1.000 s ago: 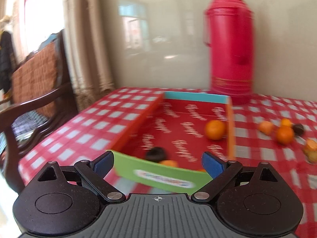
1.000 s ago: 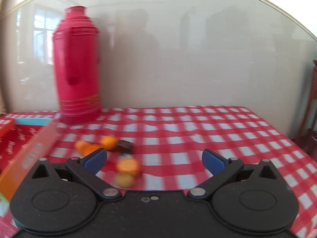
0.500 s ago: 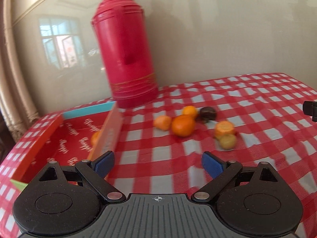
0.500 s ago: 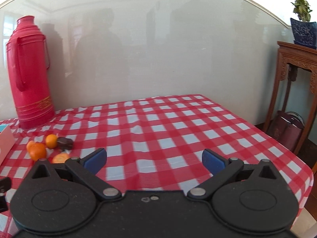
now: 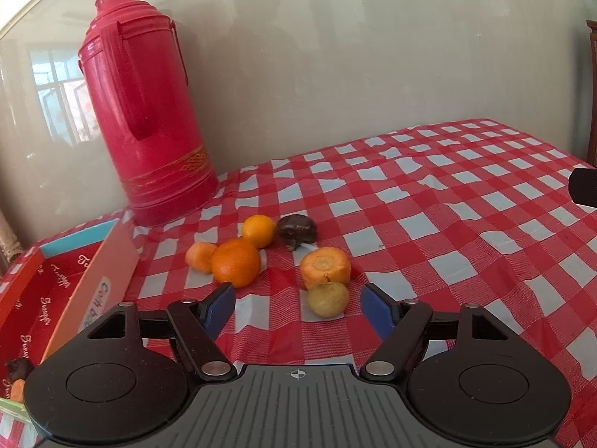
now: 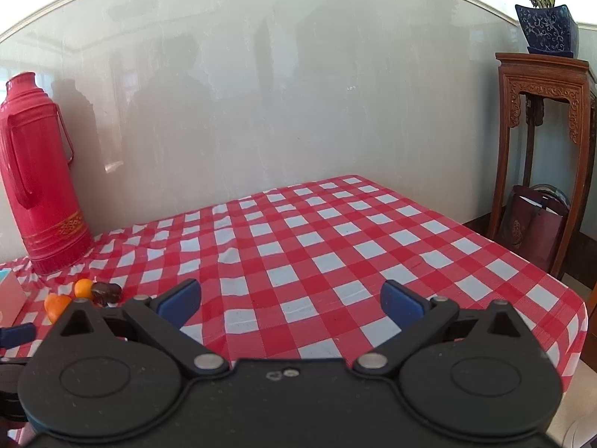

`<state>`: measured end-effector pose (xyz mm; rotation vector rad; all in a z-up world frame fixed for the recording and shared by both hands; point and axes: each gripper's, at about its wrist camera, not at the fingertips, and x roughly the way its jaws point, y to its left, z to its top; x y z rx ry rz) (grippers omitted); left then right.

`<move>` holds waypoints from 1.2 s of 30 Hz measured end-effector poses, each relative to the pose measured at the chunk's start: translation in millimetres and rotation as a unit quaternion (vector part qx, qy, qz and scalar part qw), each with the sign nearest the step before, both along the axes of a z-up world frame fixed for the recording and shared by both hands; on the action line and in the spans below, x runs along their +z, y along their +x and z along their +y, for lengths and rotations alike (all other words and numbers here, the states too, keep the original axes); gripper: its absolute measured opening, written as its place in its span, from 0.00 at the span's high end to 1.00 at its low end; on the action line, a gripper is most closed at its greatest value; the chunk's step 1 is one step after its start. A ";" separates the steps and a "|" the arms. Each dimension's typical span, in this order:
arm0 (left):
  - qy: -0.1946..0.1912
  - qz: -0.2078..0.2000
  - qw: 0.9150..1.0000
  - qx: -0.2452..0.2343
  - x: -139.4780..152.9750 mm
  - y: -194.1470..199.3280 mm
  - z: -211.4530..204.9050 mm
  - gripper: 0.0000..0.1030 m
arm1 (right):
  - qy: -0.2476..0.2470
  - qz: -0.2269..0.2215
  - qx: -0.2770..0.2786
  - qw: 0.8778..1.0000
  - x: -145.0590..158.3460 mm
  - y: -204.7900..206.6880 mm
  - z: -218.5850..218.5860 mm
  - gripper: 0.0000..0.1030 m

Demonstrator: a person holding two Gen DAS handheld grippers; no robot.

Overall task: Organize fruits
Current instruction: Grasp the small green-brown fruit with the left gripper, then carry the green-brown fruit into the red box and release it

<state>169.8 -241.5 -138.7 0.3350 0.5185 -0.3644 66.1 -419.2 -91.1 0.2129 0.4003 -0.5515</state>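
On the checkered-cloth tabletop | six loose fruits: three smooth orange rounds, one cut-topped orange, one yellowish, one dark wrinkled | left hand-held gripper open beside yellowish fruit | right hand-held gripper open, empty

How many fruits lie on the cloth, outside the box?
6: a small orange one, a big orange, a tangerine, a dark fruit, a cut orange one, a yellow one nearest the left tool. None seems hidden.
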 end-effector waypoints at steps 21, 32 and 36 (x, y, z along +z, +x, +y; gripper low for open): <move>0.000 -0.005 1.000 -0.006 -8.2 4.5 -5.8 0.74 | 0.001 -0.002 0.012 1.000 -0.8 5.5 7.0 0.06; -0.009 -0.049 0.997 0.062 19.8 6.9 50.7 0.74 | -0.006 0.006 0.033 0.999 -2.0 15.4 21.2 0.06; -0.011 -0.066 0.990 0.121 31.4 13.4 91.8 0.74 | -0.010 0.009 0.048 0.999 -2.0 20.2 33.1 0.06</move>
